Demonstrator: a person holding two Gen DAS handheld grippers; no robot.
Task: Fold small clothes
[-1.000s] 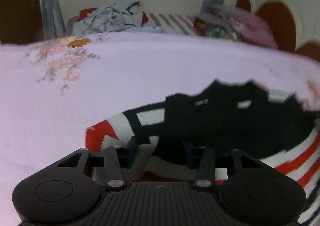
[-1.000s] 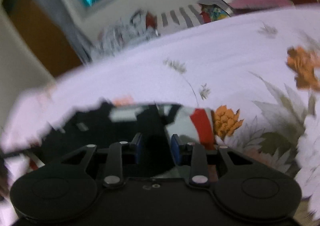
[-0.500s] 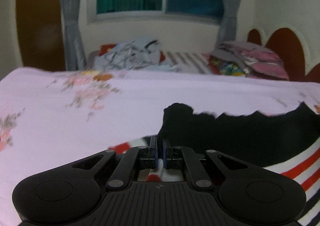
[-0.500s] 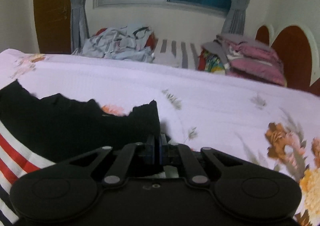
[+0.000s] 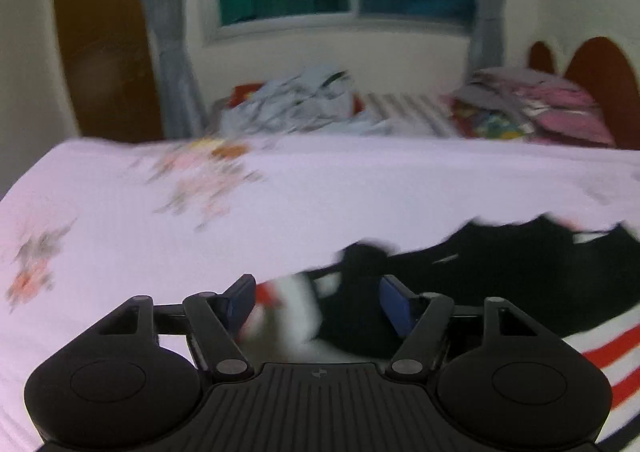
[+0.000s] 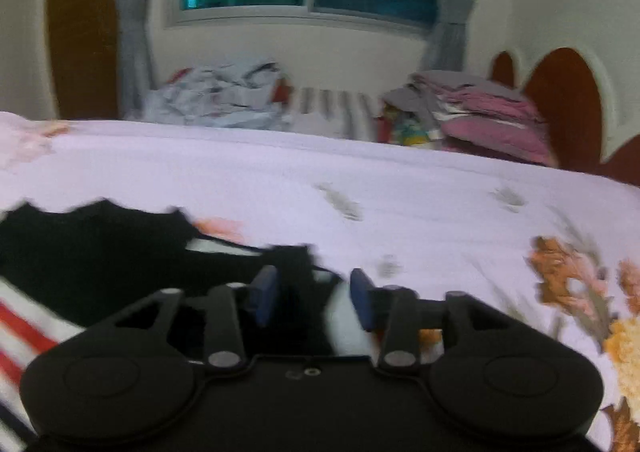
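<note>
Black, white and red striped knit garment [image 5: 500, 276] lies spread on the pale floral bed [image 5: 320, 192], its black part nearest both tools. Left tool [image 5: 318, 298] has its jaws opening, set wide apart, with a bunched white and red fold between them but no pad pressing on it. Right tool [image 6: 314, 294] is also opening, its gap narrower, with the garment's black and white corner [image 6: 304, 292] between the blue pads, loose. Beyond the bed sit a crumpled grey pile [image 6: 216, 96] and stacked pink folded clothes [image 6: 484, 112].
</note>
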